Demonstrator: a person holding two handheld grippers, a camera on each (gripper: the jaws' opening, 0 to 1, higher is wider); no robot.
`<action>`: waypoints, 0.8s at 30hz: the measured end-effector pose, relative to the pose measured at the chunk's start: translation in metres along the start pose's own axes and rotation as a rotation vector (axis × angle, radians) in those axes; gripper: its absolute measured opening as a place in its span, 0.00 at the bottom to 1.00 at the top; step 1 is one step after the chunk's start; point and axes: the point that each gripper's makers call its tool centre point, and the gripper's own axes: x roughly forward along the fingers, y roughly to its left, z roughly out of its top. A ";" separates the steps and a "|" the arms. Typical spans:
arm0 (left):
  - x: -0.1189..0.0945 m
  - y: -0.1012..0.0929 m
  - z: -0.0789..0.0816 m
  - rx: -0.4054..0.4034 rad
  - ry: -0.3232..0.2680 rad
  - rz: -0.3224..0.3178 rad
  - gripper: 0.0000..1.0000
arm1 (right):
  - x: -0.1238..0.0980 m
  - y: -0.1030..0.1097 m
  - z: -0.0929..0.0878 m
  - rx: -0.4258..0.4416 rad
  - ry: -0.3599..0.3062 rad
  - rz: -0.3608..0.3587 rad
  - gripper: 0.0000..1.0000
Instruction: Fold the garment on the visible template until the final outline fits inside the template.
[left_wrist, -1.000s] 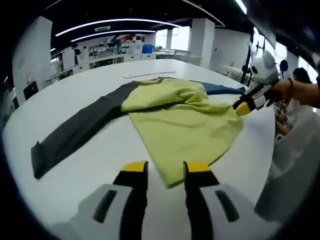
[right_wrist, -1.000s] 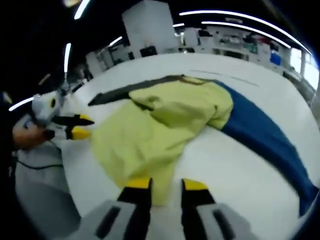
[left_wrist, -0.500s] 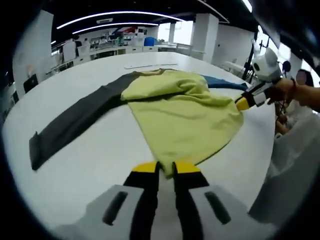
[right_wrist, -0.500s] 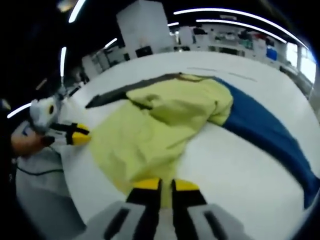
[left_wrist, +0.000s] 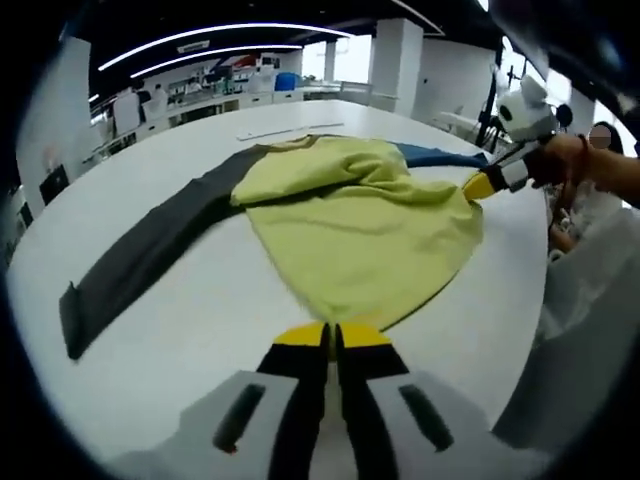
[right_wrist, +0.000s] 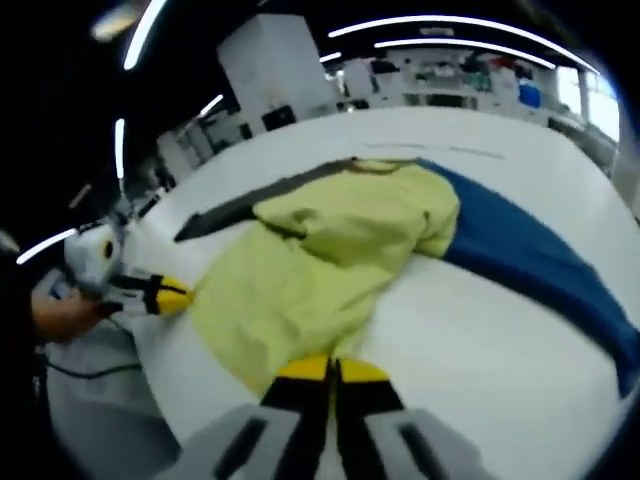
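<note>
Your left gripper (left_wrist: 331, 338) and right gripper (right_wrist: 333, 370) each pinch the yellow hem of the garment (left_wrist: 352, 225), which lies bunched on the round white table (left_wrist: 200, 300) in a big bright room, with no words to read.

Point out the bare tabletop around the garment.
Bare table lies between the grey sleeve and the yellow body, beyond the collar, and beside the blue sleeve. Crowded: the near hem, where the left gripper and right gripper meet it.
</note>
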 end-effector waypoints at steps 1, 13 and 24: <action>0.000 -0.001 0.000 0.015 0.003 0.001 0.00 | -0.002 0.004 0.006 0.011 -0.017 0.009 0.00; 0.000 0.000 0.000 0.028 0.009 -0.001 0.00 | 0.004 0.042 0.043 -0.026 -0.059 0.108 0.00; -0.001 0.001 0.001 -0.007 0.008 -0.005 0.00 | 0.038 0.069 0.072 -0.047 -0.075 0.120 0.00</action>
